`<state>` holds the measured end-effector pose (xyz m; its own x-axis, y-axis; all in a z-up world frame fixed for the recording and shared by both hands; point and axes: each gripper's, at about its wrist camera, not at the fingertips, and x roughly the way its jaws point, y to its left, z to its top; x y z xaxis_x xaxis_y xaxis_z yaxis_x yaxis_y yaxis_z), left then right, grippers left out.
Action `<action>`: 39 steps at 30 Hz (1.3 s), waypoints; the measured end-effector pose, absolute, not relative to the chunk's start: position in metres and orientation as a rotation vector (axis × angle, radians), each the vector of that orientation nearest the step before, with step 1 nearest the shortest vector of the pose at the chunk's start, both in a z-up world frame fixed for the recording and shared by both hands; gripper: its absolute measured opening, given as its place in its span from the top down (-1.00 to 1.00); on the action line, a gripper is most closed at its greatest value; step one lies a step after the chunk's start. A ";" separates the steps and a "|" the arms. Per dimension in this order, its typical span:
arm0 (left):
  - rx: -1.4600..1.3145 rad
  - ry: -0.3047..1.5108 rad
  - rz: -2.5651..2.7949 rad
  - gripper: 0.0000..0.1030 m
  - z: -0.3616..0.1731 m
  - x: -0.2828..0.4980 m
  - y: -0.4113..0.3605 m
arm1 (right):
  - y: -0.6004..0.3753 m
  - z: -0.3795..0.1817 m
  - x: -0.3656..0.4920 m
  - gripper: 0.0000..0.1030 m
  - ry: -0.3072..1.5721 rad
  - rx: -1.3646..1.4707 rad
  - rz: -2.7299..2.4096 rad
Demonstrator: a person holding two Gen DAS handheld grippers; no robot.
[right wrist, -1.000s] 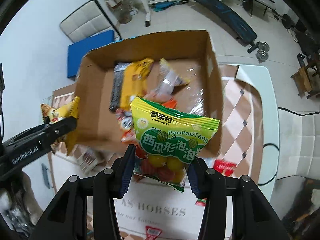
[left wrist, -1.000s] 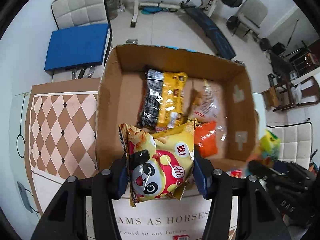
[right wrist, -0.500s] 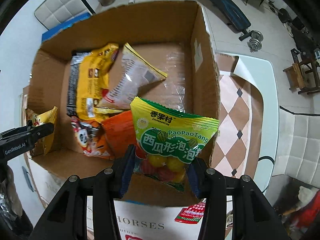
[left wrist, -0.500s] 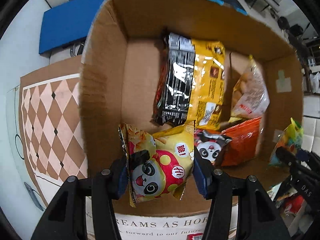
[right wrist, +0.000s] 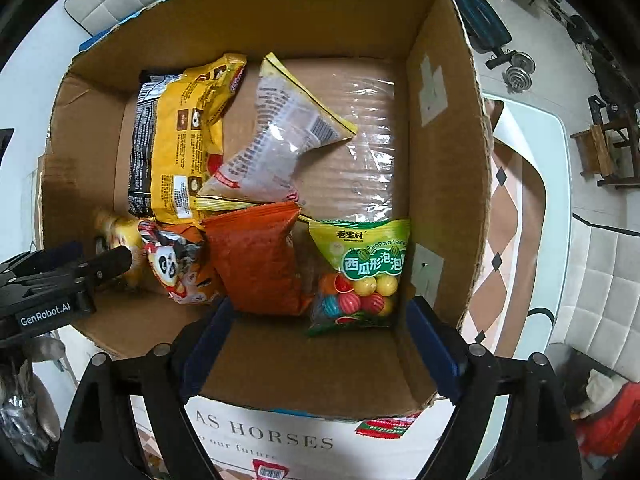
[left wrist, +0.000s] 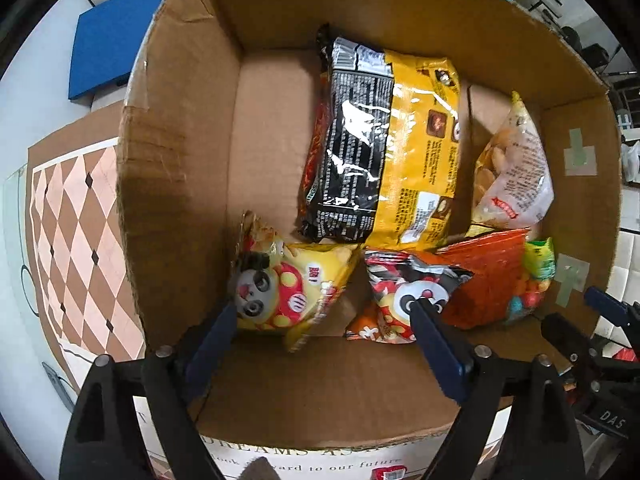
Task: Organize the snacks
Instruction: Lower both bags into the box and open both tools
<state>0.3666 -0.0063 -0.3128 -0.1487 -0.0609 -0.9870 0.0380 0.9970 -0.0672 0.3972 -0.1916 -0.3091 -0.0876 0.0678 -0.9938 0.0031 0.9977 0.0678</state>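
In the left wrist view the left gripper (left wrist: 322, 320) points down into the cardboard box (left wrist: 168, 168), its jaws opening; the yellow panda snack bag (left wrist: 288, 284) lies between them low in the frame, brushing the left finger (left wrist: 212, 340) but no longer pinched. In the right wrist view the right gripper (right wrist: 320, 328) hangs over the box's lower right corner, jaws likewise opening, and the green candy bag (right wrist: 360, 272) lies loose between the two blue fingers, just beside the right box wall. That bag reads "PaoPaoTang" above large Chinese characters, with coloured gum balls showing through. The surface (right wrist: 288, 436) beneath the box carries printed words, "AS HORSES" and "our future". Only the right view shows "GenRobot.AI" on the other gripper's side, at the left edge. Both views show the black-and-yellow packet (left wrist: 384, 140), the clear biscuit bag (left wrist: 512, 172), the orange bag (right wrist: 256, 256) and a red panda bag (left wrist: 404, 296). The left view alone shows a blue cushion (left wrist: 108, 48) at upper left; the right view alone shows dumbbells (right wrist: 518, 74) at upper right.
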 end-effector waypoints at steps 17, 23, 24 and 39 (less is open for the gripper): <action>-0.010 1.495 -0.080 -0.73 -0.243 0.347 -0.013 | -0.187 -0.285 0.372 -0.80 1.577 0.086 0.033; -0.027 1.400 -0.081 -0.73 -0.224 0.321 -0.014 | -0.184 -0.260 0.351 -0.80 1.491 0.061 0.015; -0.028 1.386 -0.080 -0.73 -0.221 0.316 -0.015 | -0.185 -0.255 0.347 -0.80 1.475 0.063 0.013; 0.031 1.068 -0.045 -0.73 -0.139 0.232 -0.018 | -0.183 -0.172 0.262 -0.81 1.232 0.056 -0.014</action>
<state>0.2316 -0.0181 -0.1391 0.4815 -0.0216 -0.8762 0.0517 0.9987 0.0037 0.2624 -0.1830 -0.1725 0.3323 0.0193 -0.9430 0.0411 0.9985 0.0349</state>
